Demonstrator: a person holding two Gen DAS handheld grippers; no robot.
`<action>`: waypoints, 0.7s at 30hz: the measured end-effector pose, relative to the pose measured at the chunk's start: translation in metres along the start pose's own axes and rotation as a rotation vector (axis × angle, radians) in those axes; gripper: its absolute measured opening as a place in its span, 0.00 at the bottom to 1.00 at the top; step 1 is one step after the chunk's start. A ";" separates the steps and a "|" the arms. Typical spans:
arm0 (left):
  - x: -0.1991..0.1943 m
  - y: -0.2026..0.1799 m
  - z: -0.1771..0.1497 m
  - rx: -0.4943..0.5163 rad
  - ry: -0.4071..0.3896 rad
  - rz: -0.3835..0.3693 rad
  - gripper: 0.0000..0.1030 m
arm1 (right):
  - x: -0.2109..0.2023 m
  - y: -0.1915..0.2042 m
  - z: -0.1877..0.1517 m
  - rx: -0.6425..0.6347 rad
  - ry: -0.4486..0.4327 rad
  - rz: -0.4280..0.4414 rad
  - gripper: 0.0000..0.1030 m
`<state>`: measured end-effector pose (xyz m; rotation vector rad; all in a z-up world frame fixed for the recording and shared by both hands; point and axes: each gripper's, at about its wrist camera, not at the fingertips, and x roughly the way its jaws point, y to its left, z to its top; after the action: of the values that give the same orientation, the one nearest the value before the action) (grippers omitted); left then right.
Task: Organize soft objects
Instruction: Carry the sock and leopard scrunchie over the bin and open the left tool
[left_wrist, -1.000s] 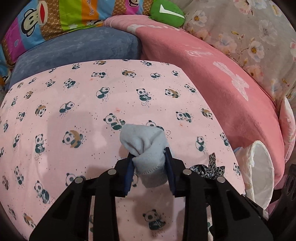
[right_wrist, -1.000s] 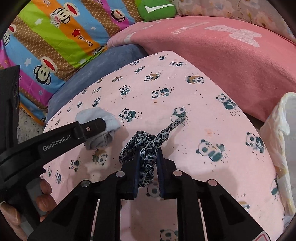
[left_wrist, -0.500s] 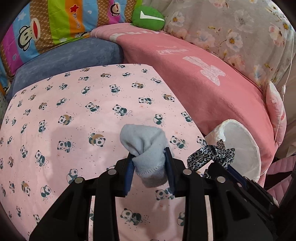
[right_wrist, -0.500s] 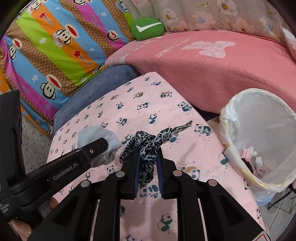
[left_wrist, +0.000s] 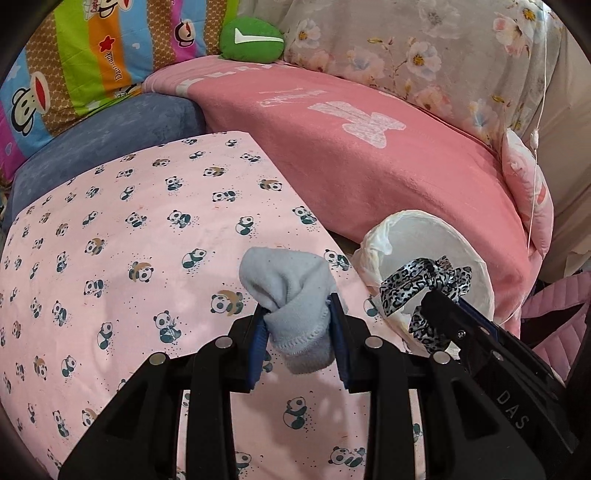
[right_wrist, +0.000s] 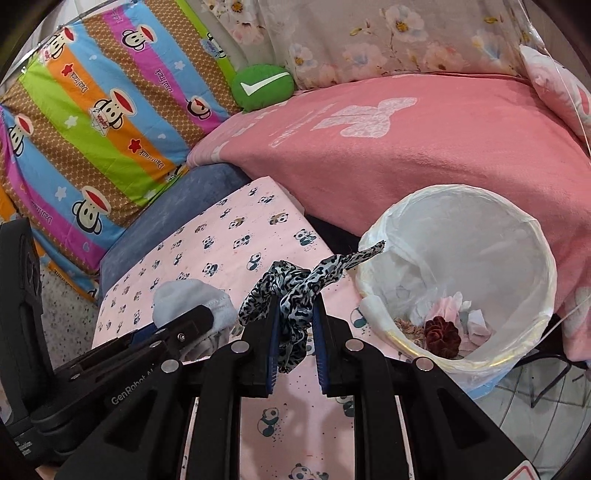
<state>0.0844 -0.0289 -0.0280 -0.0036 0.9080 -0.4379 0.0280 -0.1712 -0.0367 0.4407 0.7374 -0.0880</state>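
My left gripper (left_wrist: 297, 325) is shut on a pale blue sock (left_wrist: 291, 295), held above the pink panda-print cloth (left_wrist: 129, 258). My right gripper (right_wrist: 295, 328) is shut on a leopard-print fabric tie (right_wrist: 295, 288), whose loose end reaches toward the rim of a white bag-lined bin (right_wrist: 480, 236). In the left wrist view the leopard-print tie (left_wrist: 424, 280) hangs in front of the bin (left_wrist: 424, 236), with the right gripper at lower right. The right wrist view shows the sock (right_wrist: 192, 299) and the left gripper's fingers (right_wrist: 184, 325) at left.
The bin (right_wrist: 524, 332) holds crumpled tissues and a dark red lump (right_wrist: 441, 332). A pink blanket (right_wrist: 424, 140) lies behind it, with a blue cushion (right_wrist: 177, 206), a striped monkey pillow (right_wrist: 103, 122), a green cushion (right_wrist: 262, 86) and floral fabric (right_wrist: 388, 37). Tiled floor at lower right.
Both grippers have lifted and swung right toward the bin, each still holding its item. The bin now fills more of both views and its contents show.
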 end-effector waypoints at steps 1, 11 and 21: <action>0.000 -0.004 -0.001 0.006 0.000 -0.002 0.29 | -0.001 -0.002 -0.001 0.002 -0.002 -0.001 0.17; 0.003 -0.041 -0.002 0.074 0.012 -0.028 0.29 | -0.021 -0.046 -0.001 0.070 -0.029 -0.041 0.17; 0.014 -0.084 0.000 0.150 0.032 -0.057 0.29 | -0.035 -0.090 0.003 0.132 -0.058 -0.076 0.17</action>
<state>0.0610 -0.1110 -0.0230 0.1150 0.9069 -0.5592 -0.0165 -0.2564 -0.0434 0.5339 0.6931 -0.2214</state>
